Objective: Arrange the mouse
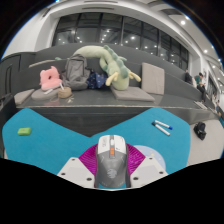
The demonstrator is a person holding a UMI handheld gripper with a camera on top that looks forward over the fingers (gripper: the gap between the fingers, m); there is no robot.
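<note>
A grey and white computer mouse (111,160) with an orange scroll wheel sits between my two fingers, over the blue mat (60,135). Both magenta pads (88,159) press against its sides, so my gripper (111,165) is shut on it. The mouse points away from me, its nose just past the fingertips. I cannot tell whether it rests on the mat or is lifted off it.
A small green block (23,130) lies on the mat off to the left, a blue-white pen-like thing (162,126) to the right. Beyond the table edge stands a grey sofa (152,76) with a pink plush (47,77), a backpack (76,70) and a green plush (112,63).
</note>
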